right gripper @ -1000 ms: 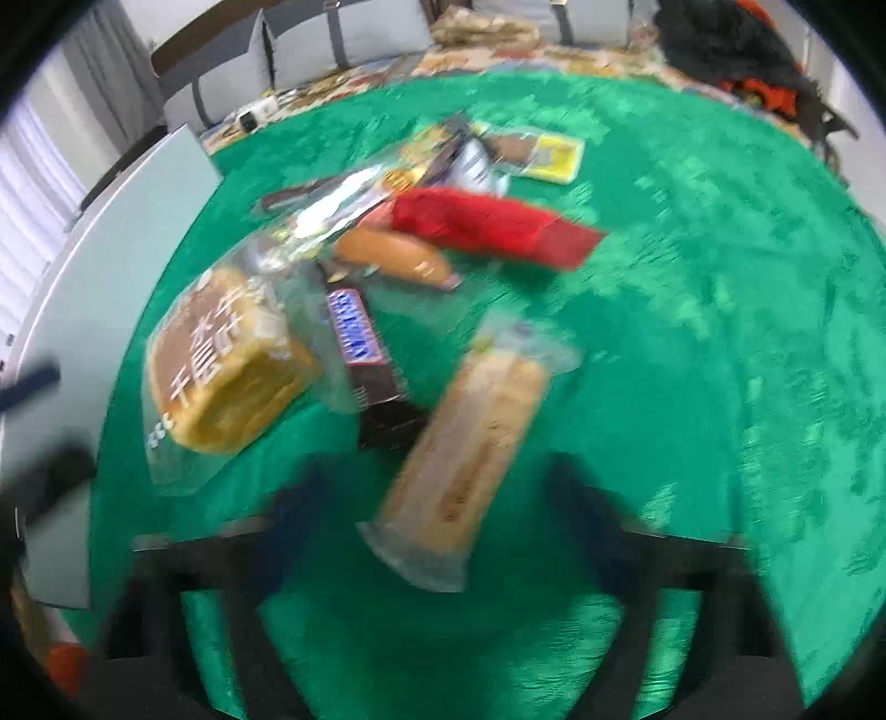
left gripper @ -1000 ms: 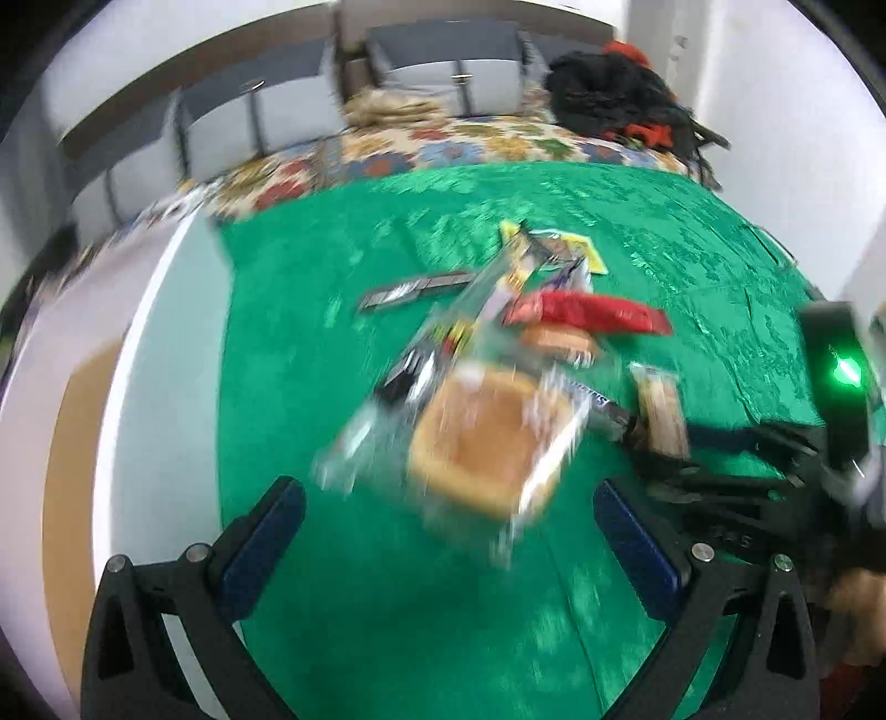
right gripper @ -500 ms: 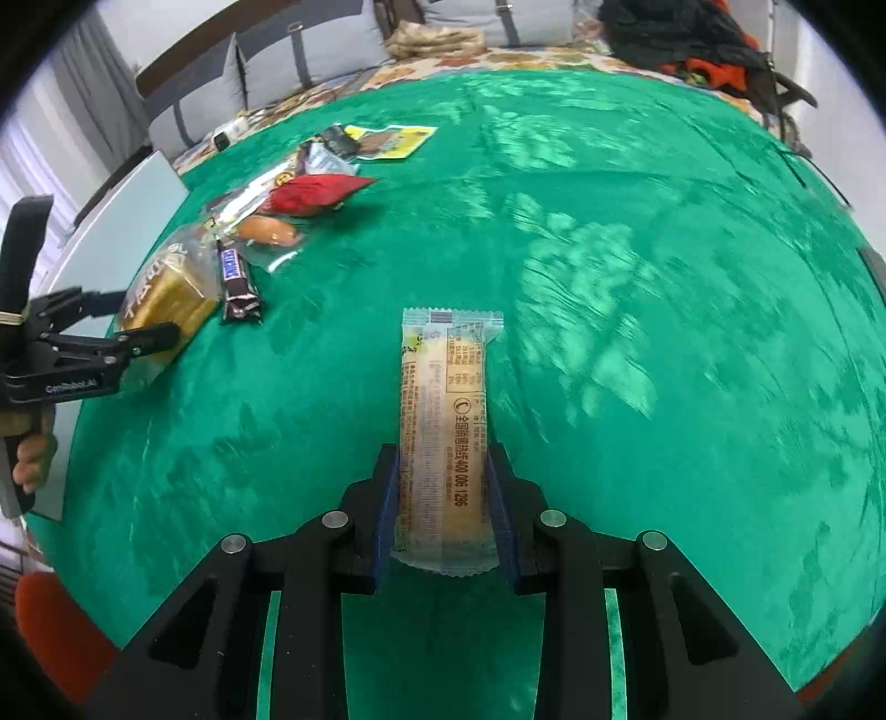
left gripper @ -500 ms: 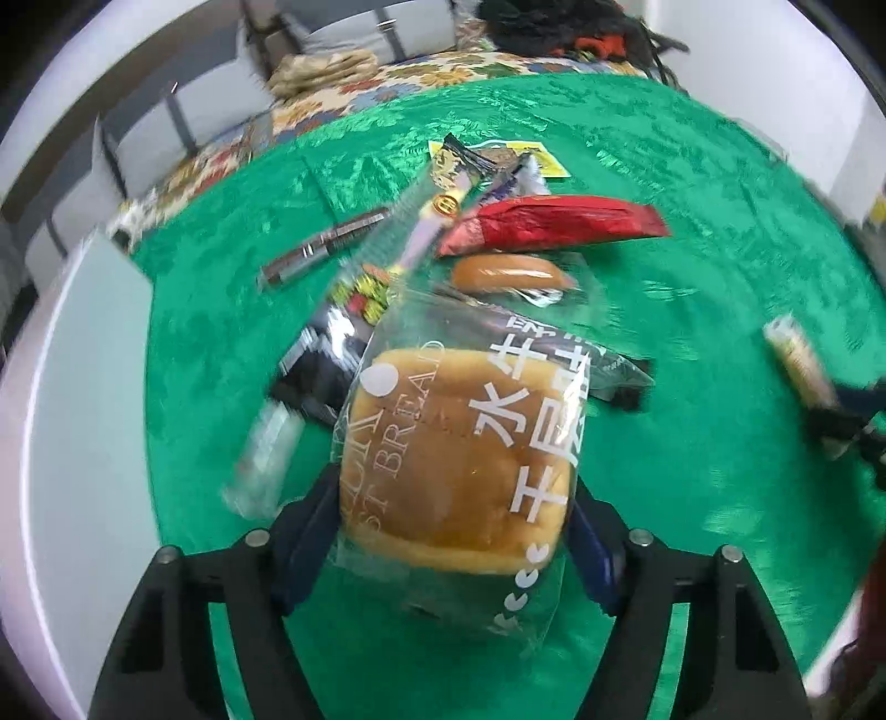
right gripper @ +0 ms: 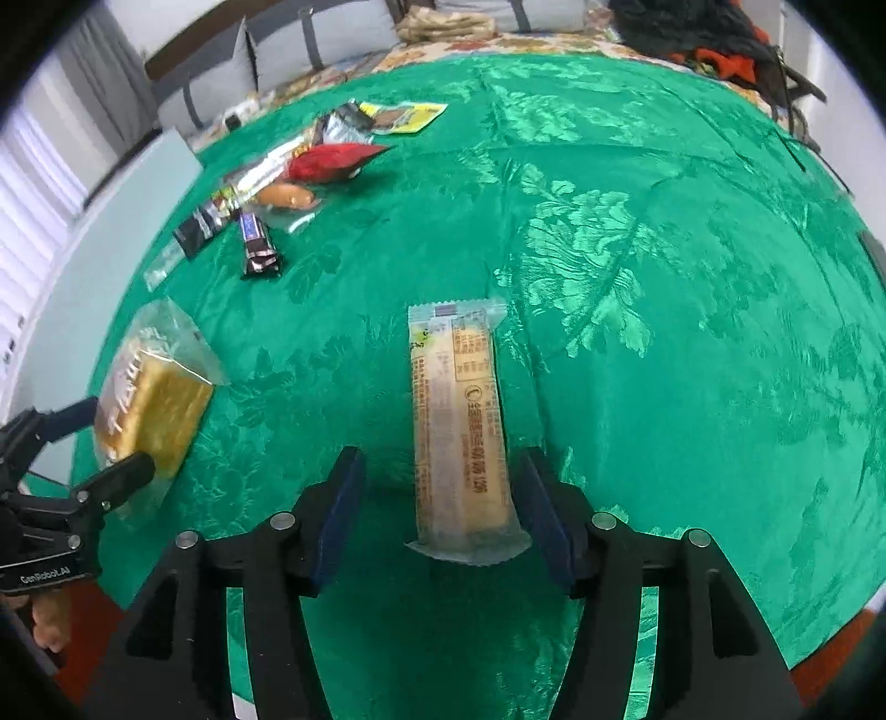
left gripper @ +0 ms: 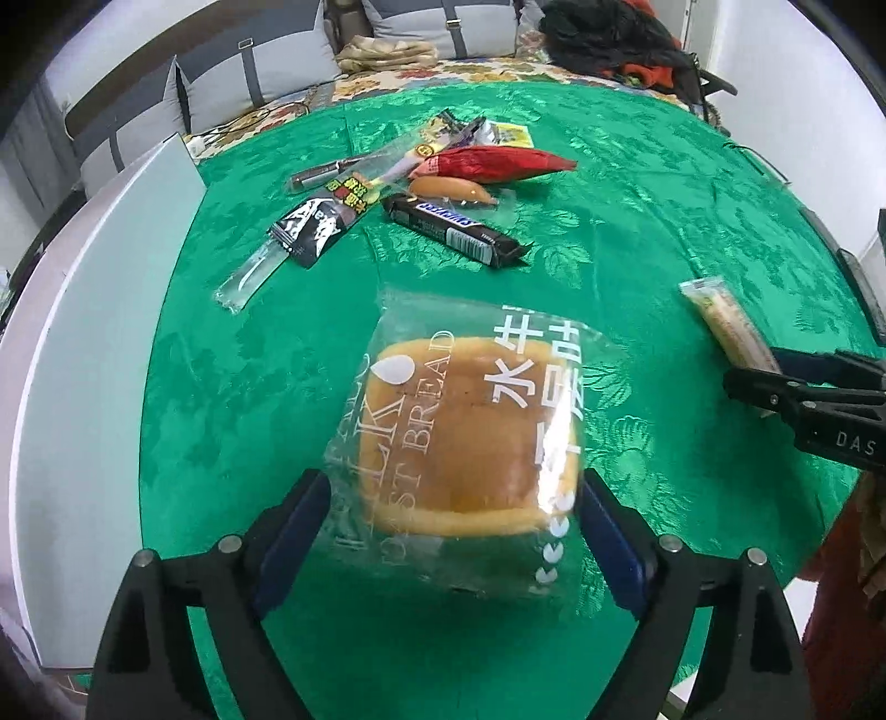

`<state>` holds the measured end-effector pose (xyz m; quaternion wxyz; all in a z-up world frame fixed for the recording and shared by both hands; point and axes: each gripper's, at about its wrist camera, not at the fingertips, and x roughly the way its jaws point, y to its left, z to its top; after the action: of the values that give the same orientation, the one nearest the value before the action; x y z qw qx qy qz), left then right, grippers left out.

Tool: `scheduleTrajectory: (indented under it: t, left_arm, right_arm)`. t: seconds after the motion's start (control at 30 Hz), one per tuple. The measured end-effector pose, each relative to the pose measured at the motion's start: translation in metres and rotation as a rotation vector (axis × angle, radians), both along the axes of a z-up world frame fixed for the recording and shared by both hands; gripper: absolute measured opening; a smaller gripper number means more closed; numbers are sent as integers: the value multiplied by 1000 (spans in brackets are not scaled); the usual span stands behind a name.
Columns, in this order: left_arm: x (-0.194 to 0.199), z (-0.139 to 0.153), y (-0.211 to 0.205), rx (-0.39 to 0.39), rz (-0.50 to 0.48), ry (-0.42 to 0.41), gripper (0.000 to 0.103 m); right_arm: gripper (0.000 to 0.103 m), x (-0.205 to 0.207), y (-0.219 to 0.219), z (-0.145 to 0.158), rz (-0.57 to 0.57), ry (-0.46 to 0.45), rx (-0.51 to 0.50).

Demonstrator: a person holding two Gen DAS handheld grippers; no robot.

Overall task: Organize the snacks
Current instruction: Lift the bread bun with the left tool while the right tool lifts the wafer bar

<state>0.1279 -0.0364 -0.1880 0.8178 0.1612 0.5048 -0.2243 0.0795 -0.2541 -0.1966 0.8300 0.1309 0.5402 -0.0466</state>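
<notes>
My left gripper (left gripper: 451, 531) is open around a bagged milk bread (left gripper: 465, 437) that lies on the green tablecloth (left gripper: 637, 221); the jaws stand just off its sides. My right gripper (right gripper: 443, 515) is open, with a long beige wafer bar (right gripper: 459, 432) lying between its jaws, apart from both. The bread also shows in the right wrist view (right gripper: 155, 404), and the bar in the left wrist view (left gripper: 725, 321). A pile of snacks lies farther back: a Snickers bar (left gripper: 454, 227), a red packet (left gripper: 493, 163), a sausage (left gripper: 451, 188), a black packet (left gripper: 313, 232).
A white board (left gripper: 83, 343) runs along the table's left edge. Grey cushions (left gripper: 221, 83) and a patterned sofa stand behind the table, with a black bag (left gripper: 609, 33) at the back right. A yellow packet (right gripper: 404, 116) lies at the far end of the pile.
Both grippers have opened: the right let go of the wafer bar, the left let go of the bread. Both items now lie on the cloth, away from the pile.
</notes>
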Motion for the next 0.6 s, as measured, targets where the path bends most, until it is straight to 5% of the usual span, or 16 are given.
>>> scheduleTrajectory:
  t: [0.1, 0.23, 0.37, 0.5, 0.6]
  left_arm:
    - [4, -3, -9, 44, -8, -13, 88]
    - [18, -7, -7, -2, 50, 6, 93]
    - [24, -15, -3, -24, 93, 8, 97]
    - [17, -28, -8, 44, 70, -35, 103]
    - [21, -32, 3, -42, 111, -3, 103]
  right_arm:
    - [68, 10, 5, -1, 36, 51, -28]
    - [79, 15, 8, -4, 57, 64, -16]
    - [84, 8, 19, -8, 67, -6, -111]
    - [90, -5, 27, -12, 79, -113, -173]
    - [91, -8, 27, -14, 83, -155, -184]
